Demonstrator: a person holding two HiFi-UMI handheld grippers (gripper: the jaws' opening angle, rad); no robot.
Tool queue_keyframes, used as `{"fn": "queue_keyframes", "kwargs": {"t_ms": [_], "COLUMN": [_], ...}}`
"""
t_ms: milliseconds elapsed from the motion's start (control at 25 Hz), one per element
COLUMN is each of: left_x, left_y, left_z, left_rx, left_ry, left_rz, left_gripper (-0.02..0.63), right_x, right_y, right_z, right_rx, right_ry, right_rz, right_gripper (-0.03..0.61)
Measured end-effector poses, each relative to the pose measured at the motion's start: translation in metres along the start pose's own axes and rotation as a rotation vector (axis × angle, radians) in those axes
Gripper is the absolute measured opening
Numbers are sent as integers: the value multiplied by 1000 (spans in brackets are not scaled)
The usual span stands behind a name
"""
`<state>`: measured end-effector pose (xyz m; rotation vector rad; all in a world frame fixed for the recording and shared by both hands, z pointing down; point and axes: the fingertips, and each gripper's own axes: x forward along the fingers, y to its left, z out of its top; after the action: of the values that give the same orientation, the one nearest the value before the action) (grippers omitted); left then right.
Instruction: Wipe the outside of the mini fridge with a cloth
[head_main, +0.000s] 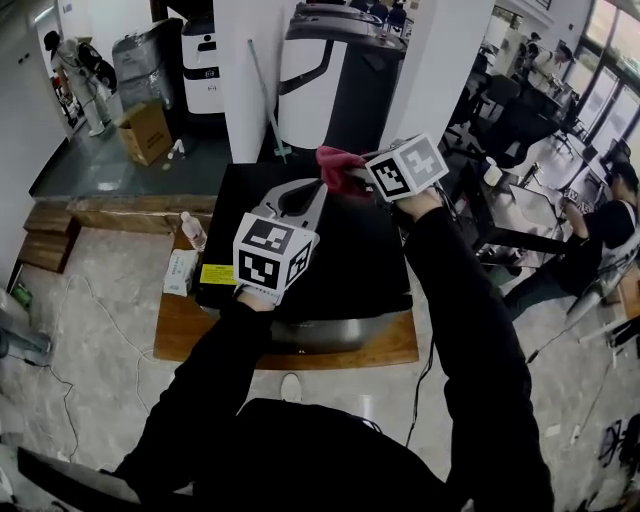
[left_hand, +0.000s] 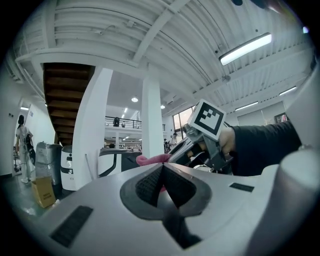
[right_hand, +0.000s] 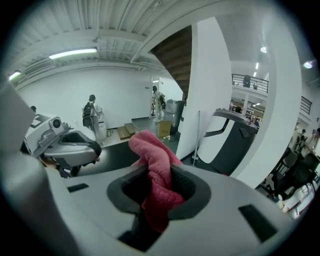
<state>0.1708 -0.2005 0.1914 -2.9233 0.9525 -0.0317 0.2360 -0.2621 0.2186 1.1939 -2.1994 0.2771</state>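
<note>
Mini fridge (head_main: 350, 270): black box on a wooden platform (head_main: 395, 350), directly in front of the person, seen top-down. The top's long axis runs left-right in the head view. Its near edge faces the person and is likely the door side, though that can't be confirmed.

Right gripper (head_main: 347, 178) is clamped on the pink cloth (head_main: 336, 160), which bunches above the jaws and hangs down through them in the right gripper view (right_hand: 156, 167). It sits over the far edge of the fridge top. Cloth-to-top contact can't be judged from any view.

Left gripper (head_main: 303, 195) has its jaws together with nothing between them. It is over the middle of the top, just beside the right gripper and pointing toward the far edge.

Key relation: the fridge surface lies below the cloth and toward the person. The right hand is the only one carrying the cloth, so it probably has to drop the cloth onto the top and sweep along the left-right axis or pull back toward the near edge. The left gripper is close enough to get in the way.
</note>
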Motion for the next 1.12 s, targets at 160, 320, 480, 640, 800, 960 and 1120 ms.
{"fn": "queue_keyframes", "kwargs": {"t_ms": [160, 320, 480, 640, 800, 960, 1120], "left_x": [32, 52, 66, 72, 75, 74, 61], "left_y": [18, 32, 41, 48, 50, 43, 31], "left_z": [-12, -28, -48, -59, -66, -70, -67], "left_rx": [-18, -33, -37, -45, -56, -62, -60], "left_ry": [22, 54, 92, 111, 120, 130, 125], "left_rz": [-7, -11, -11, -10, -3, -2, 1], "left_gripper": [6, 6, 6, 6, 6, 6, 6], "right_x": [41, 85, 121, 139, 138, 130, 117], "right_y": [-44, -72, -92, -99, -91, -79, -58], "right_z": [-6, -22, -43, -55, -57, -63, -70], "right_rx": [-7, 19, -7, -79, -127, -186, -214], "right_ry": [71, 122, 196, 250, 276, 288, 293], "right_rz": [-8, -4, -33, -64, -42, -49, -31], "right_gripper": [91, 91, 91, 89, 84, 81, 80]}}
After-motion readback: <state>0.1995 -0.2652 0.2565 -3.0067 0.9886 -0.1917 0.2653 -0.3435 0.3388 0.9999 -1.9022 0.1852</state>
